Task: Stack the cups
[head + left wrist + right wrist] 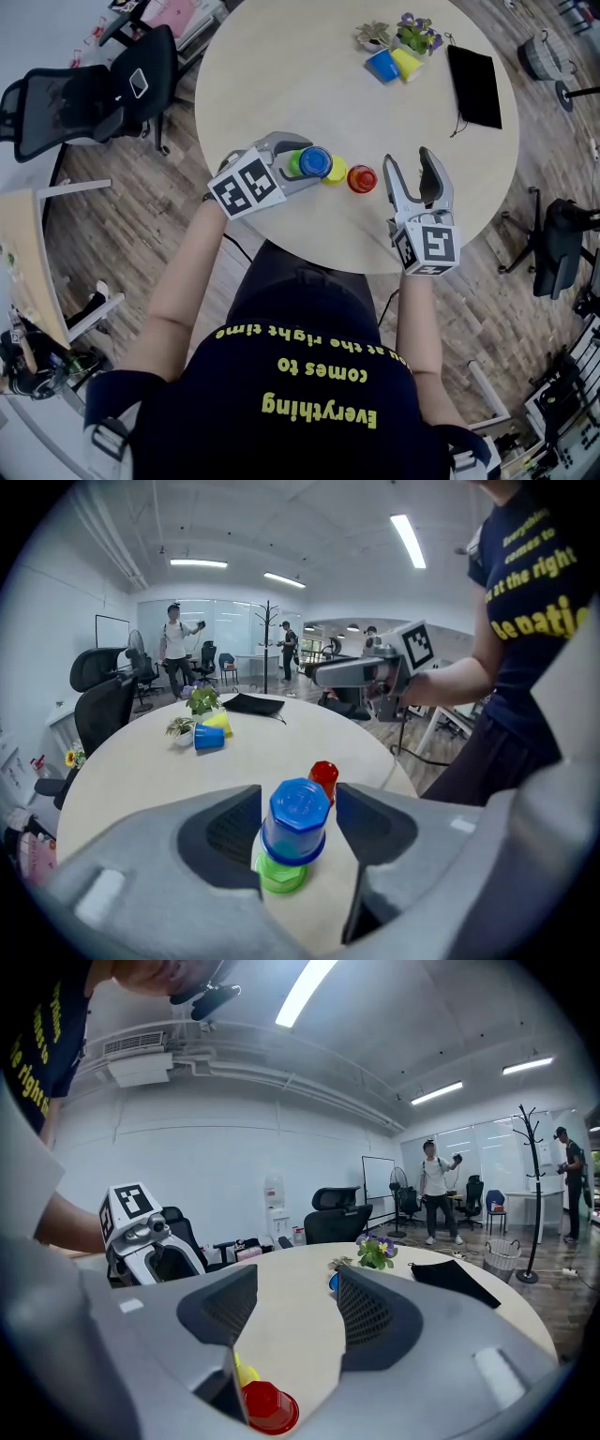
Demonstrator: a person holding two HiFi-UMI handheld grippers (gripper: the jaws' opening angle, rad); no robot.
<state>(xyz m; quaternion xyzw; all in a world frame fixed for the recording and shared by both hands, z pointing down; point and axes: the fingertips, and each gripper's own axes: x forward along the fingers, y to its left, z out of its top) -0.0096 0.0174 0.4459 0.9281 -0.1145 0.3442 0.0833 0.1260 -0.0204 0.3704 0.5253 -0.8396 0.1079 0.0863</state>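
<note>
Bench (309, 84): we see a round, pale wooden top, with the person at its near edge and a gripper in each hand.

Left gripper (298, 803): we find its jaws apart, one on each side of the blue cup. A sliver of space shows on both sides, so the pads do not press on the cup.

Blue cup (316, 161): we see it upside down, seated on top of the green cup, between the left gripper's jaws.

Green cup (279, 874): it is also upside down under the blue one, standing on the bench near the person's edge; we see only its lower rim.

Yellow cup (336, 171): we see it just beside the blue-on-green pair, on the side toward the red cup.

Red cup (362, 178): it stands upside down by itself, next to the yellow cup, between the two grippers.

Right gripper (286, 1288): we find its jaws wide apart with only bare bench between them. It sits low over the bench, the red cup just off its left jaw.

Far blue cup (382, 65) and far yellow cup (407, 62): we see them lying on their sides, touching, at the far side of the bench.

Potted plants (412, 33): two small ones sit right behind those far cups.

Black pouch (475, 84): it lies flat to the right of the plants.
</note>
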